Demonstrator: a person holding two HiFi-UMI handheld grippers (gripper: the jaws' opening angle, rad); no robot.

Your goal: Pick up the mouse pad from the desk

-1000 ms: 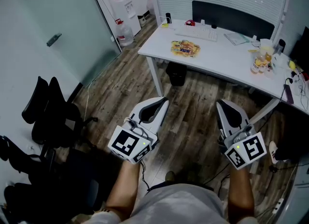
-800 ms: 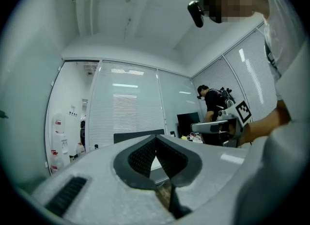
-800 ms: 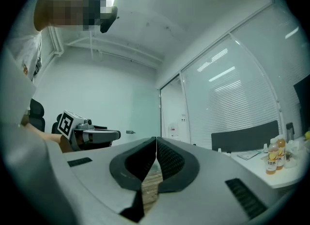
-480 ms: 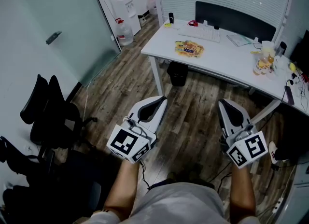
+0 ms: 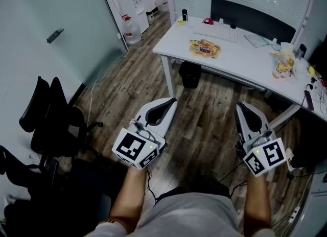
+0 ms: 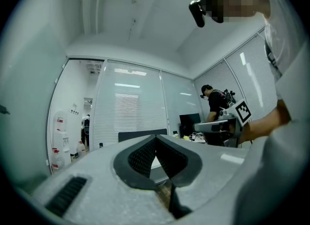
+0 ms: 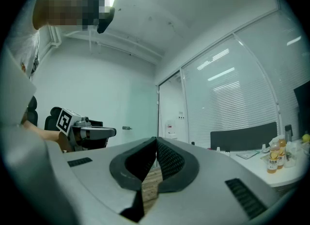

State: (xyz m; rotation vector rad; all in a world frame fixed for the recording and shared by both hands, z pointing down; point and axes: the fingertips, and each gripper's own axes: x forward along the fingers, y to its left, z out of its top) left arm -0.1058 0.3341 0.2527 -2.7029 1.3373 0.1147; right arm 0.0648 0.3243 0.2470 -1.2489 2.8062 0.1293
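A colourful patterned mouse pad (image 5: pixel 205 48) lies flat on the white desk (image 5: pixel 245 65), near its left end and far ahead of both grippers. My left gripper (image 5: pixel 172 100) hangs over the wooden floor, shut with nothing between its jaws. My right gripper (image 5: pixel 239 107) is beside it at the same height, also shut and empty. In the left gripper view the dark pads (image 6: pixel 145 153) meet at the tip and the right gripper (image 6: pixel 227 122) shows to the side. In the right gripper view the pads (image 7: pixel 167 160) are likewise together.
A white keyboard (image 5: pixel 214 30) and a dark monitor (image 5: pixel 253 19) sit behind the pad, with bottles (image 5: pixel 283 65) at the desk's right. A black bin (image 5: pixel 190 73) stands under the desk. Black office chairs (image 5: pixel 51 123) crowd the left. A water cooler (image 5: pixel 134 1) stands by the glass wall.
Both grippers have drifted a little lower in the head view, still shut. The desk has shifted right and slightly nearer as the person moves towards it.
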